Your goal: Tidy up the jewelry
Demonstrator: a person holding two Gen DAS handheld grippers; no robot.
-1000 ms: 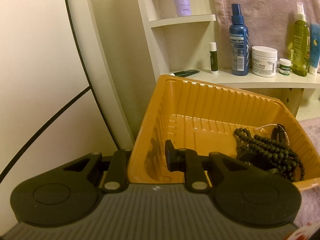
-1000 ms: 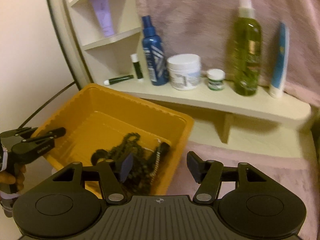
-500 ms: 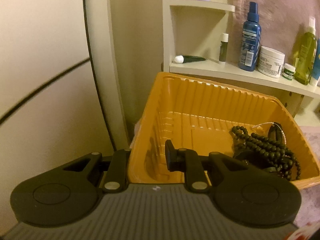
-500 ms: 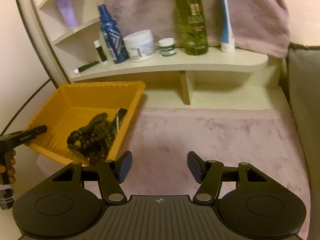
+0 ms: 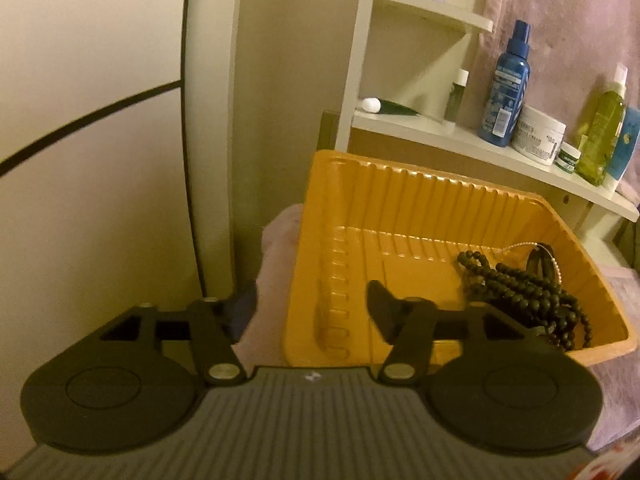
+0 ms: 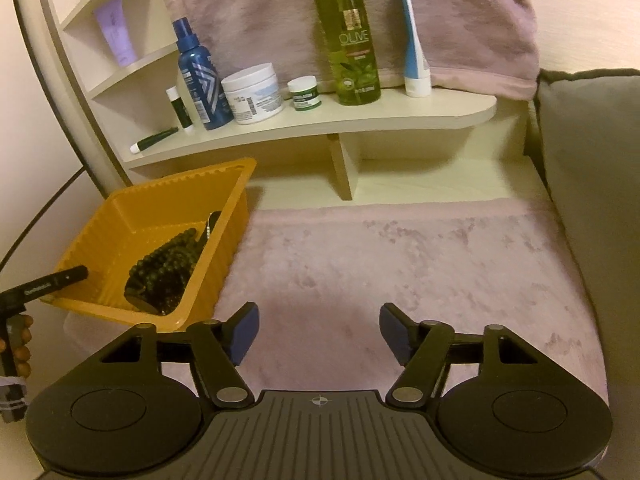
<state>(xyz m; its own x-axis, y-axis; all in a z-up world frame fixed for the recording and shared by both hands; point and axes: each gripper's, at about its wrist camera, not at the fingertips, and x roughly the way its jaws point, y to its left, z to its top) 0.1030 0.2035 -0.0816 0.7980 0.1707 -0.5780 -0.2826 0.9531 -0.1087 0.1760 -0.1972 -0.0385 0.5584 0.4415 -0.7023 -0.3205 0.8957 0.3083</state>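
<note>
Orange tray [image 5: 420, 196] rim sits between just-opened left jaws — unpinched.

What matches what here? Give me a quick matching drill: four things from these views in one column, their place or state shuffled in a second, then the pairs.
Things:
1. black bead necklace
2. left gripper
3. olive green bottle
4. purple tube

Places or states:
A. on the upper corner shelf
B. fingers apart, straddling the orange tray's near corner wall
C. piled inside the orange tray
D. standing on the long shelf, between a small green-labelled jar and a blue-and-white tube

Pairs: 1-C, 2-B, 3-D, 4-A
</note>
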